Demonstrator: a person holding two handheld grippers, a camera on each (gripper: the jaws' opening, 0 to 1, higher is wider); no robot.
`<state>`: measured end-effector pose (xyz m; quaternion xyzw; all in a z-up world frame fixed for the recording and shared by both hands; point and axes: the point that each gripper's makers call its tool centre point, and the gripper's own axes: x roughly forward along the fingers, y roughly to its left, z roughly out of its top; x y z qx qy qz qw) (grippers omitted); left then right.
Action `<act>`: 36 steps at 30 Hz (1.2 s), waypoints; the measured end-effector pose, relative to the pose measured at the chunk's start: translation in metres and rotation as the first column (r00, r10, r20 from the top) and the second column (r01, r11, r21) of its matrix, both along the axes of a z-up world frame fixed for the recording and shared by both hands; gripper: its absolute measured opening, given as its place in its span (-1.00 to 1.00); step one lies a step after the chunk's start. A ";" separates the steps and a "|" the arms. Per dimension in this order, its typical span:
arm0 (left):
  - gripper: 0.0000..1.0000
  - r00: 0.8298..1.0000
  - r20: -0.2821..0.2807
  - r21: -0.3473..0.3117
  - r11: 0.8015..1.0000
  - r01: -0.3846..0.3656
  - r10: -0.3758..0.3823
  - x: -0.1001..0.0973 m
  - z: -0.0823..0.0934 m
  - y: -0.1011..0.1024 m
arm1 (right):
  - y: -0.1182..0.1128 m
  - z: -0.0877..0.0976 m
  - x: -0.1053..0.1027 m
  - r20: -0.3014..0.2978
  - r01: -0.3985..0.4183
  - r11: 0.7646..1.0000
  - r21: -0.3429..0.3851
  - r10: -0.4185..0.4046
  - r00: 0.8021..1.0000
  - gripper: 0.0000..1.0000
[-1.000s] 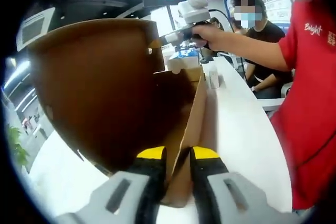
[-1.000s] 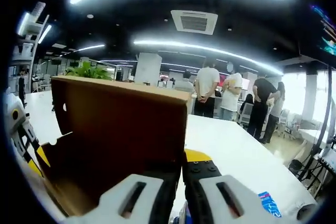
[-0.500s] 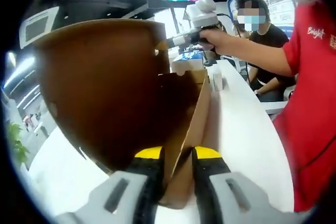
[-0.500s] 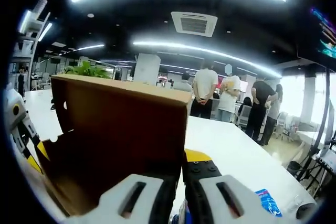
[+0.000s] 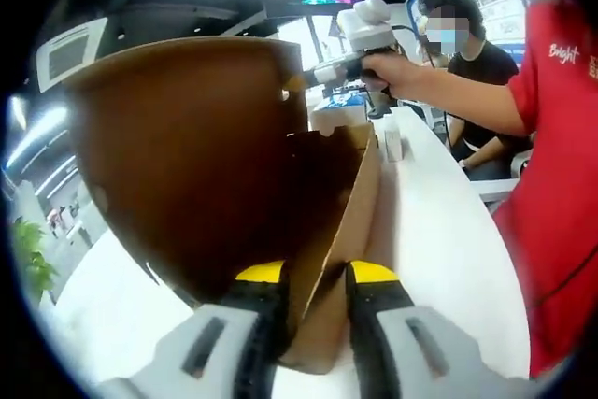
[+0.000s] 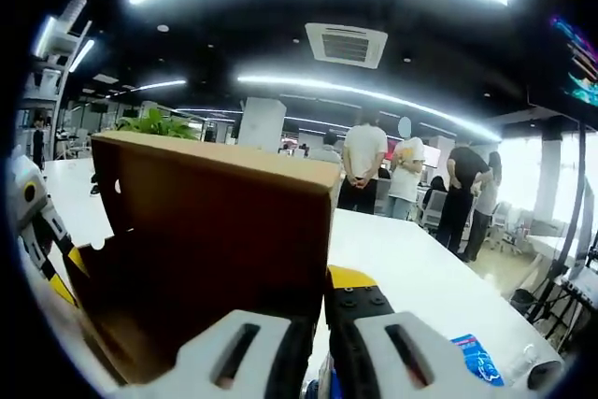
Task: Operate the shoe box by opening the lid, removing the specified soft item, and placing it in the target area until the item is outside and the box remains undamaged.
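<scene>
The brown cardboard shoe box (image 5: 346,231) stands on the white surface (image 5: 439,249), its lid (image 5: 187,156) raised. The left gripper (image 5: 316,277) pinches a box wall; the right gripper (image 6: 318,310) clamps the lid's edge. Opposed pulling could tear the cardboard hinge.

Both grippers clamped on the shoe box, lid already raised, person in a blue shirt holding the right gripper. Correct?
One detail is wrong: the shirt is red, not blue, as the left gripper view shows. The rest holds: the left gripper pinches a wall of the shoe box, the right gripper grips the raised lid.
</scene>
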<state>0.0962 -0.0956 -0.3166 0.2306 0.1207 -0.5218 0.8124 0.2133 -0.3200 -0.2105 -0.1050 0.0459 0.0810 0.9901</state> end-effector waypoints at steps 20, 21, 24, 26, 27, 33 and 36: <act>-0.38 0.996 0.076 -0.016 0.999 -0.034 0.035 0.008 0.003 0.001 | 0.002 -0.013 -0.018 0.018 0.025 0.999 -0.026 -0.024 1.000 -1.00; -0.37 0.995 0.089 -0.020 0.999 -0.035 0.037 0.007 0.003 0.001 | 0.004 -0.014 -0.021 0.023 0.028 0.999 -0.039 -0.027 0.999 -1.00; -0.36 0.995 0.095 -0.026 0.999 -0.040 0.042 0.008 0.004 0.001 | 0.004 -0.016 -0.024 0.029 0.029 0.998 -0.050 -0.027 0.999 -1.00; -0.36 0.995 0.094 -0.029 0.999 -0.041 0.043 0.008 0.005 0.002 | 0.003 -0.018 -0.028 0.027 0.027 0.998 -0.052 -0.025 0.999 -1.00; -0.36 0.995 0.094 -0.030 0.999 -0.041 0.044 0.008 0.005 0.002 | 0.003 -0.019 -0.028 0.027 0.026 0.998 -0.051 -0.025 0.999 -1.00; -0.34 0.993 0.098 -0.039 0.998 -0.055 0.058 0.009 0.007 0.003 | 0.004 -0.022 -0.033 0.037 0.036 0.998 -0.051 -0.034 0.999 -1.00; -0.34 0.994 0.095 -0.056 0.997 -0.056 0.061 0.009 0.009 0.003 | 0.004 -0.023 -0.034 0.041 0.036 0.998 -0.058 -0.034 0.999 -1.00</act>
